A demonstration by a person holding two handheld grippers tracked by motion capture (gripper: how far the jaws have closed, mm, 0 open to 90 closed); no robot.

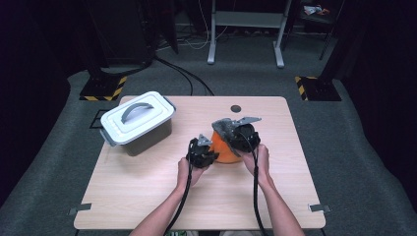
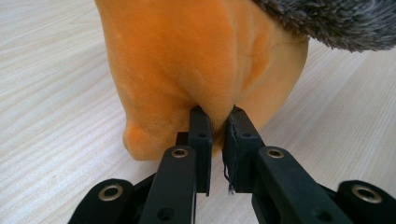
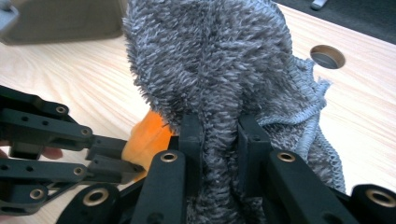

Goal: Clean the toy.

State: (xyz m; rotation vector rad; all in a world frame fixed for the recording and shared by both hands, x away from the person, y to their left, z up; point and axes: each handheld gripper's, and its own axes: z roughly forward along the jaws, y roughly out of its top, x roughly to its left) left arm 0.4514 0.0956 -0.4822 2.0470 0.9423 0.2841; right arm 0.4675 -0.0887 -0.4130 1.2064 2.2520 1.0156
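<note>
From above, the orange soft toy point(image 1: 225, 149) sits mid-table with the grey fuzzy cloth point(image 1: 227, 128) on top, right of the lidded box point(image 1: 138, 122). Your left gripper point(image 2: 215, 116) pinches a fold of the orange toy low down, so it stays put. Your right gripper point(image 3: 219, 126) is clamped on the grey cloth. I think the cloth is only partly on or off; there's more to do.

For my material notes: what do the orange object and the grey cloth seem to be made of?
Orange object: apparently soft, velvety plush over padding; short matte nap that puckers where the left gripper pinches it. Grey cloth: fuzzy looped pile, likely microfibre or chenille, with a stitched edge, clamped by the right gripper.
</note>
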